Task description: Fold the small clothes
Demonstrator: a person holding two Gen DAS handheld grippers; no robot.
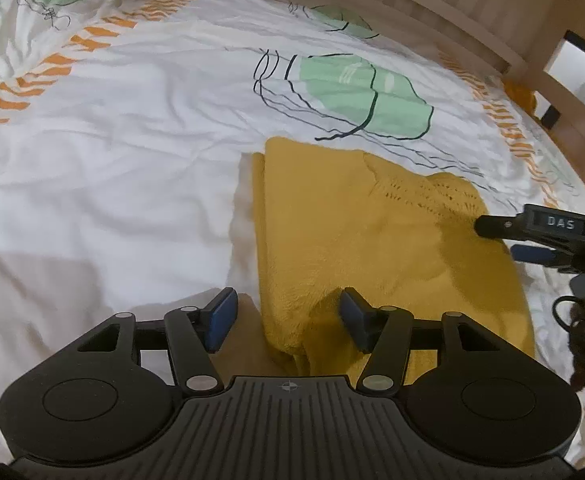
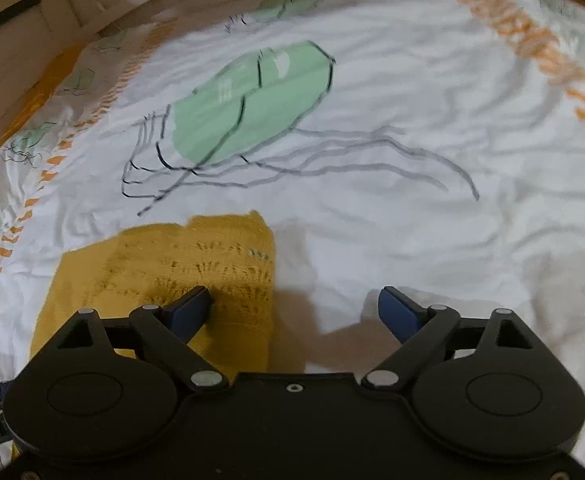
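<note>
1. Mustard-yellow knitted garment (image 1: 356, 240): lies folded on the white printed bedsheet (image 1: 112, 160), its straight left edge running away from the left wrist camera; an openwork lace band crosses its far right part.
2. Left gripper (image 1: 288, 320): jaws apart, with the near, rumpled corner of the garment lying between the two blue pads (image 1: 222, 318). Neither pad presses on the cloth (a raised fold sits close to the right-hand pad, and whether it touches cannot be told).
3. Right gripper (image 2: 294, 312): jaws spread wide over the garment's right edge. The left pad (image 2: 190, 314) hangs above the lace band; the right pad is over bare sheet. Nothing is clamped.
4. Same gripper in the left wrist view (image 1: 540, 236): enters from the right margin, its black tip over the garment's far right part.
5. Bedsheet print: green blobs outlined in black (image 2: 252, 100), trailing thin black lines, and an orange dashed border (image 1: 52, 68).
6. Background: a pale wooden bed frame (image 1: 472, 4) bounds the far edge of the sheet.
</note>
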